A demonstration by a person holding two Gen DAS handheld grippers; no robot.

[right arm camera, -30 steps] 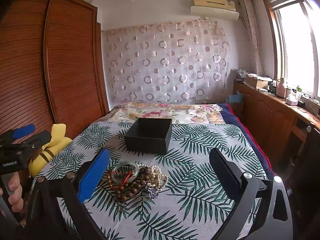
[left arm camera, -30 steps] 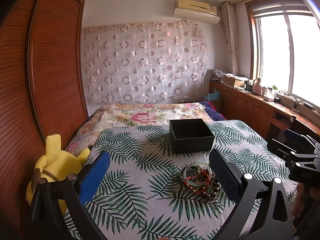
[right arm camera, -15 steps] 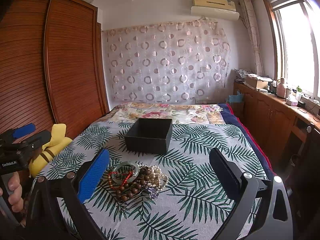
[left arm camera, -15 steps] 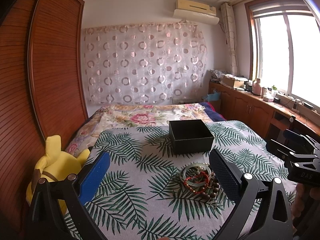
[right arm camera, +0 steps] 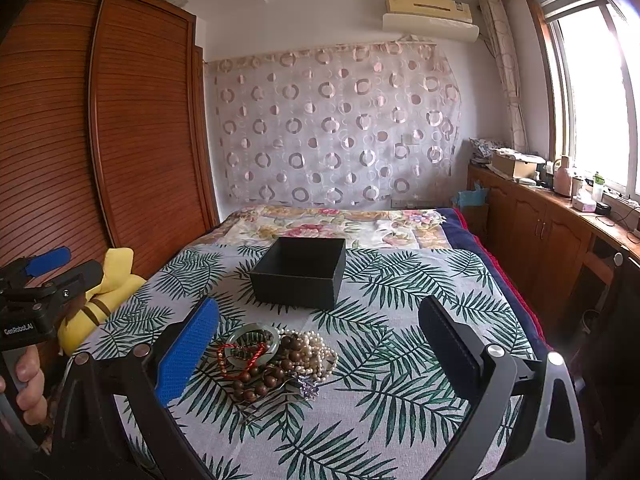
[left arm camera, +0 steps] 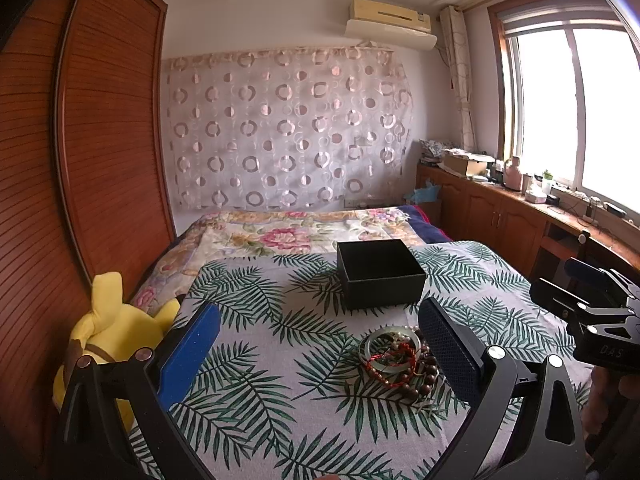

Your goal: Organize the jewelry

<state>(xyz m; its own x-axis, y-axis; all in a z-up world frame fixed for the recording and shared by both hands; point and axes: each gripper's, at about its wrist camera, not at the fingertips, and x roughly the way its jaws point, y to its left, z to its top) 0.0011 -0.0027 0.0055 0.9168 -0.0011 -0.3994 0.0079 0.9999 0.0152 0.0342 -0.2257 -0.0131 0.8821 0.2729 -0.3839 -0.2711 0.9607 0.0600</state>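
— On the bed point(right arm camera: 400, 320), what lay there?
— Leaf-print cloth point(left arm camera: 280, 380) over it. Black box point(right arm camera: 300, 276) in the middle, lid off, standing upright on the cloth. Yellow plush toy point(left arm camera: 108, 332) at the left edge, against the wardrobe point(left arm camera: 60, 160).
— And the jewelry?
— Jewelry pile point(right arm camera: 276, 356) just in front of the box, not touching it: green bangle point(right arm camera: 252, 340), red cord, brown beads, pearls, all tangled together.
— The claws?
— Left gripper point(left arm camera: 320, 344) spread wide, gripping nothing, above the cloth. Right gripper point(right arm camera: 320, 344) spread wide too, also nothing between the pads, pile under the left pad's side.
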